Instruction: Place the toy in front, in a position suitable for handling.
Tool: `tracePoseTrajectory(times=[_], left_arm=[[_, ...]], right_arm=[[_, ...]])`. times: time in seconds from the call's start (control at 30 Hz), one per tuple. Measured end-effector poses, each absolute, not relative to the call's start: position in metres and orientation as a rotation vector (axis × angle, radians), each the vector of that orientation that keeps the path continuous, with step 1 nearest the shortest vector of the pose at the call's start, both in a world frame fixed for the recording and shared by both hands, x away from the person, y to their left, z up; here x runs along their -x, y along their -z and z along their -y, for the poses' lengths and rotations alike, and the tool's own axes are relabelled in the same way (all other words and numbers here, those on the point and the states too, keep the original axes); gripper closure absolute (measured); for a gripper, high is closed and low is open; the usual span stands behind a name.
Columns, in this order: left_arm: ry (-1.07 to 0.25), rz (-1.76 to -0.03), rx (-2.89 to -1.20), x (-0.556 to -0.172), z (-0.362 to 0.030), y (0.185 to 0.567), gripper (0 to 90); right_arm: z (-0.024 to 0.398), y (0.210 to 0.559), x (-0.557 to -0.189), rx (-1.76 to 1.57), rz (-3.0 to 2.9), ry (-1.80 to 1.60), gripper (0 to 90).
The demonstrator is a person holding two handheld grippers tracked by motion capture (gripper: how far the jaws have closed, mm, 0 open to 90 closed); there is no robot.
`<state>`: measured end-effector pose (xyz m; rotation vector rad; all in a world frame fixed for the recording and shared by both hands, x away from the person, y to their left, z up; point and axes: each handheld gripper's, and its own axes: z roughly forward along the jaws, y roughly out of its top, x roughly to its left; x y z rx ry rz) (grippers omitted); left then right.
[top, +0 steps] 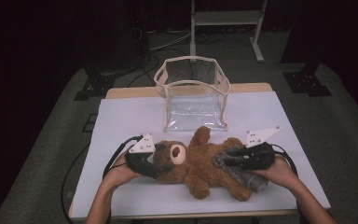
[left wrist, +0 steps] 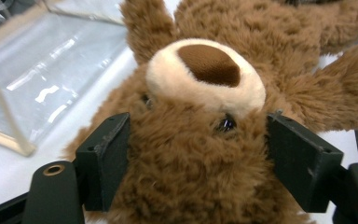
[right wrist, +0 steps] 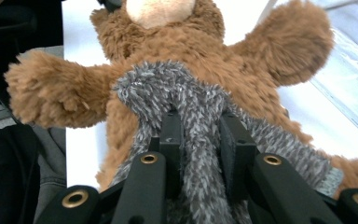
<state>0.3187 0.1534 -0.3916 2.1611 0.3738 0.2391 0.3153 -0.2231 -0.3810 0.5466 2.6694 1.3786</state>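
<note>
A brown teddy bear [top: 200, 163] lies on its back across the near half of the white table cover [top: 121, 121], head to the left. My left gripper [top: 161, 165] has its jaws on either side of the bear's head [left wrist: 205, 84], with the pads [left wrist: 107, 154] pressed into the fur below the eyes. A grey fuzzy cloth [top: 247, 179] lies over the bear's belly and legs. My right gripper [top: 223, 159] is shut on a fold of that cloth [right wrist: 168, 88], over the bear's body [right wrist: 177, 42]. A hand holds each gripper.
A clear plastic bag with a cream trim [top: 193, 93] stands open at the back middle of the table, just behind the bear; it also appears in the left gripper view [left wrist: 37, 70]. Beyond the table stand a white frame [top: 226, 18] and dark stands on the floor.
</note>
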Motion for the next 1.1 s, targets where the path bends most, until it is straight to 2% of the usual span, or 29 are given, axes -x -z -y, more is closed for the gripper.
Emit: tracePoseTrajectory(times=[0.17,0.37,0.4,0.5,0.63,0.93,1.1], left_arm=[[-0.226,-0.383,-2.170,-0.318,-0.151,0.395,28.5],[-0.221,-0.375,-2.171,-0.318,-0.147,0.396,28.9],[-0.222,-0.375,-2.172,-0.318,-0.146,0.395,28.9],[-0.226,-0.372,-2.175,-0.316,-0.145,0.395,28.9],[-0.226,-0.369,-2.174,-0.315,-0.145,0.396,28.8],[-0.180,-0.303,-2.186,-0.305,-0.125,0.396,28.7],[-0.192,-0.319,-2.195,-0.305,-0.122,0.397,28.9]], right_arm=[[0.219,0.370,-0.313,-0.521,-2.669,-1.334,72.8],[0.170,0.342,-0.306,-0.334,-2.678,-1.306,72.8],[0.170,0.342,-0.306,-0.334,-2.678,-1.306,72.8],[0.130,0.347,-0.305,-0.228,-2.728,-1.245,72.8],[0.116,0.359,-0.304,-0.173,-2.754,-1.135,72.8],[0.160,0.366,-0.307,-0.248,-2.769,-1.153,73.7],[0.160,0.363,-0.306,-0.315,-2.778,-1.206,73.6]])
